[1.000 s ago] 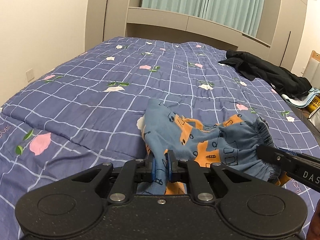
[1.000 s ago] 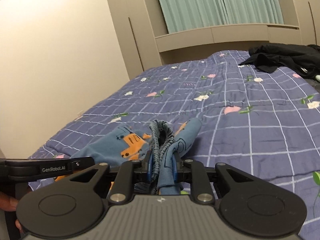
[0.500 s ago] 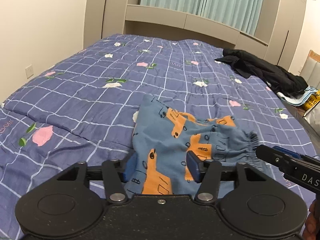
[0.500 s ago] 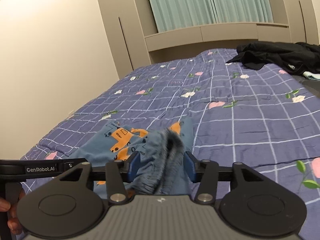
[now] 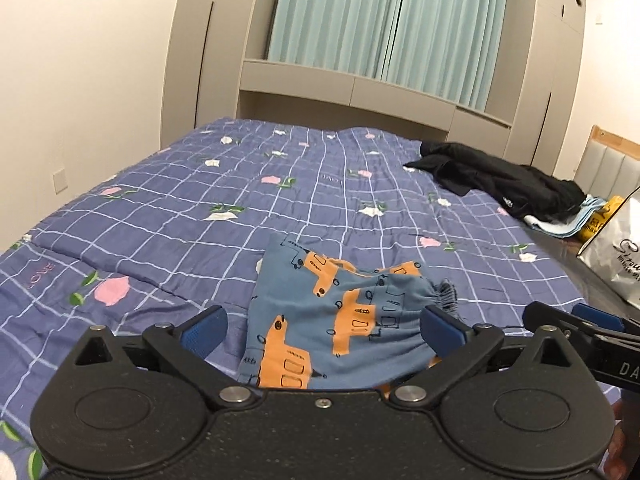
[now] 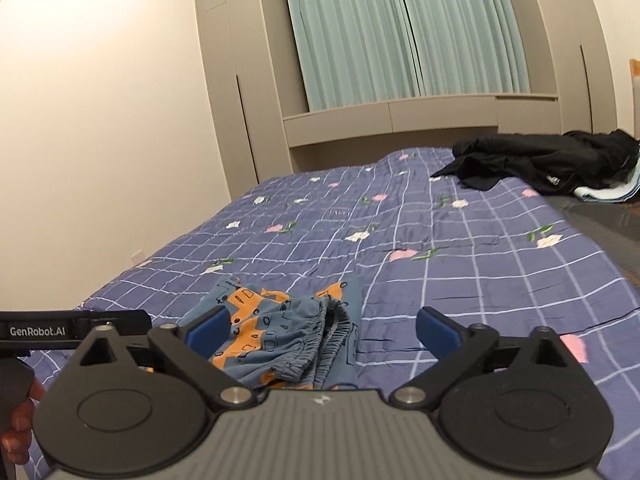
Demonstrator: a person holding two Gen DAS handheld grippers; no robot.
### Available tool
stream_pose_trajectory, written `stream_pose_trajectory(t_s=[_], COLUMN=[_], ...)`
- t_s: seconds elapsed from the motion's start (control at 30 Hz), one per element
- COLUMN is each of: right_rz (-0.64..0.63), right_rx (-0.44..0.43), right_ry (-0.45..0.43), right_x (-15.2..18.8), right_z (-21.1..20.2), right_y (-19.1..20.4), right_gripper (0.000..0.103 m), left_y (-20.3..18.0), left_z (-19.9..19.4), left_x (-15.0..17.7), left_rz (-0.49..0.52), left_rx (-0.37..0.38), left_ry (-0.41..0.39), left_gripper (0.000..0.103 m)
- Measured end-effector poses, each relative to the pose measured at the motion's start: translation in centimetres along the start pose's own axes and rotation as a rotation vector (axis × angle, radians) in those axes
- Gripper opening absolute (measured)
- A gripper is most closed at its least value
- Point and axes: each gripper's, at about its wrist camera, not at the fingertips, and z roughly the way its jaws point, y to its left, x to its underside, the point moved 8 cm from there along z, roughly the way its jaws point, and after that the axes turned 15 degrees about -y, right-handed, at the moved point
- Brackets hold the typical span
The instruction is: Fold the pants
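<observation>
left gripper (image 5: 320, 330): jaws just opened wide, empty | right gripper (image 6: 324, 330): same

Soft matt cotton pants (image 5: 340, 320), quilted cloth bedspread (image 5: 200, 216), matt black plastic left gripper (image 5: 322, 330), pleated fabric curtains (image 5: 384, 20)

Left gripper (image 5: 322, 328): black textured body, blue pads, silver screws, 2 round discs. Right gripper (image 6: 322, 326): grey ribbed housing w/ small white logo, black linkages, blue pads; white "GenRobot.AI" lettering on the left one's side.

The blue pants (image 5: 340, 332) with orange vehicle prints lie folded on the bed (image 5: 160, 232), elastic waistband bunched.
</observation>
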Motion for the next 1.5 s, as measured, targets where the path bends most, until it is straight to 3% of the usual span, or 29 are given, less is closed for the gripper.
stream_pose_trajectory(t_s=[0.23,0.63,1.5], right_rz=[-0.028,-0.054,-0.045], right_rx=[0.01,0.014,0.011], right_ry=[-0.038,-0.037,-0.012], right_x=[-0.1,1.8,3.4], right_z=[-4.2,-8.7,-10.0], right_y=[0.5,1.6,2.0], right_gripper=[0.103,0.103,0.103], left_y=[0.2,0.8,0.7], left_z=[-4.0,-8.6,-9.4], left_x=[1.1,4.2,5.3], left_rz=[0.003,0.027,0.041], left_rx=[-0.005,-0.031,-0.036], left_ry=[-0.04,-0.029,-0.008], left_gripper=[0.102,0.102,0.102])
